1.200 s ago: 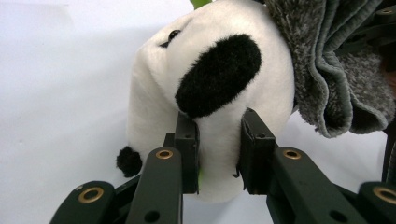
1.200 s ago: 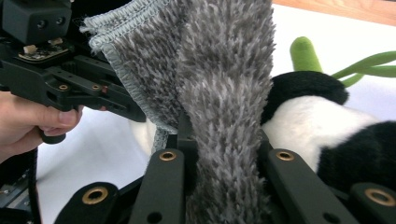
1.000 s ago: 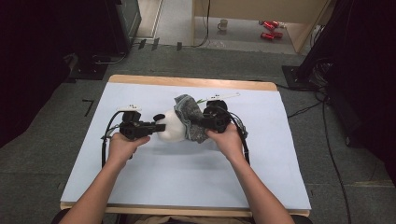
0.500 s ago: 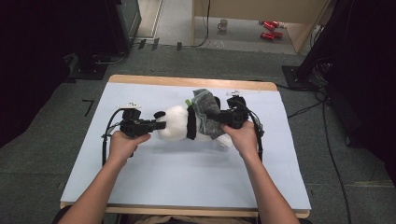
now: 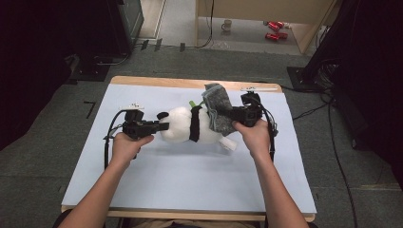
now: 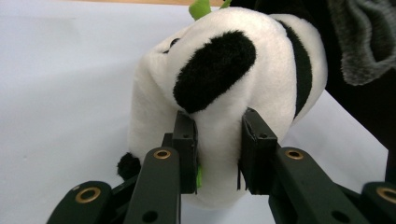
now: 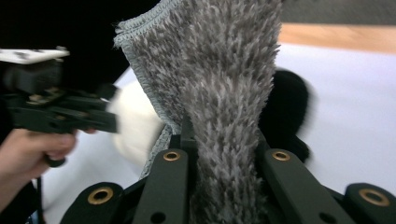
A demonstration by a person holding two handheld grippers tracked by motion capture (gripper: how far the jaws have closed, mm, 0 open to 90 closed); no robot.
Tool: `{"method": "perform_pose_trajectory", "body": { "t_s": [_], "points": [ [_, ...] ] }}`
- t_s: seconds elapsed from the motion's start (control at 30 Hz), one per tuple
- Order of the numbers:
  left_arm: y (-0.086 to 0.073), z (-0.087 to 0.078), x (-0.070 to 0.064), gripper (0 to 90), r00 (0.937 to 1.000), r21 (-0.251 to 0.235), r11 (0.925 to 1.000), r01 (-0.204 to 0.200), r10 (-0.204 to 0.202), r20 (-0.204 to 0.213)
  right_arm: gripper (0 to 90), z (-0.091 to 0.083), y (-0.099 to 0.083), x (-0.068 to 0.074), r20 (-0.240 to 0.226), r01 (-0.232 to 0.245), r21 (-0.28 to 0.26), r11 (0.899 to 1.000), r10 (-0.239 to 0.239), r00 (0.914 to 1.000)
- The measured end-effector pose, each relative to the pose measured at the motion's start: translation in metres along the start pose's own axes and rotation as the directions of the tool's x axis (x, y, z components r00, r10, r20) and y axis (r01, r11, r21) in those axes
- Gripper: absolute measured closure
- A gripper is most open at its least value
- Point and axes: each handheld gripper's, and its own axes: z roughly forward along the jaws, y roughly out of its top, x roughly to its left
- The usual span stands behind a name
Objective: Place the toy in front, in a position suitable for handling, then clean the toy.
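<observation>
A black-and-white panda plush point(image 5: 186, 124) lies on its side in the middle of the pale blue mat point(image 5: 142, 180). My left gripper point(image 5: 161, 126) is shut on the plush's head end; in the left gripper view both jaws pinch white fur point(image 6: 217, 135) below a black ear. A fuzzy grey cloth point(image 5: 217, 110) drapes over the plush's other end. My right gripper point(image 5: 228, 116) is shut on that grey cloth point(image 7: 219, 93), which stands up between its jaws. The panda's hind part is hidden under the cloth.
The mat covers a wooden table point(image 5: 190, 83) whose far edge shows. Beyond the table on the floor stand a mug point(image 5: 227, 24) and red items point(image 5: 273, 30). Cables point(image 5: 328, 118) run along the floor at the right. Dark equipment flanks both sides.
My right gripper has pulled the grey cloth to the right along the plush, uncovering more of the panda's white body. The left gripper has held the head end almost still.
</observation>
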Motion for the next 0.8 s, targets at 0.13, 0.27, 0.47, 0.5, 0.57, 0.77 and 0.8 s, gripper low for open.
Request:
{"method": "perform_pose_trajectory", "body": {
  "t_s": [0.13,0.27,0.47,0.5,0.57,0.77,0.8],
  "points": [
    [0.001,0.000,-0.005,71.5,0.9998,-0.008,0.9998,-0.018,0.018,-0.002,78.0,0.012,0.004,0.035,-0.050,0.080,0.013,0.997,-0.080,0.9956],
    [0.002,0.000,-0.010,71.4,0.9994,-0.007,0.9994,-0.034,0.034,-0.006,77.9,0.026,0.001,0.054,-0.097,0.117,0.033,0.993,-0.114,0.9888],
    [0.003,0.001,-0.020,71.4,0.9979,-0.013,0.9979,-0.063,0.063,-0.013,77.9,0.042,-0.006,0.062,-0.136,0.113,0.054,0.992,-0.104,0.9852],
    [0.003,0.001,-0.022,71.4,0.9974,-0.010,0.9974,-0.071,0.071,-0.017,77.8,0.045,-0.007,0.063,-0.144,0.114,0.059,0.992,-0.104,0.9841],
    [0.002,0.001,-0.025,71.3,0.9967,-0.015,0.9968,-0.079,0.078,-0.024,77.6,0.051,-0.009,0.066,-0.164,0.110,0.062,0.992,-0.099,0.9815],
    [0.003,0.001,-0.026,71.3,0.9959,-0.009,0.9962,-0.087,0.087,-0.027,77.4,0.067,-0.016,0.057,-0.124,0.106,0.102,0.989,-0.093,0.9879],
    [0.003,0.001,-0.025,71.3,0.9960,-0.007,0.9964,-0.085,0.085,-0.028,77.3,0.067,-0.016,0.053,-0.129,0.093,0.106,0.990,-0.079,0.9885]
  ]
}}
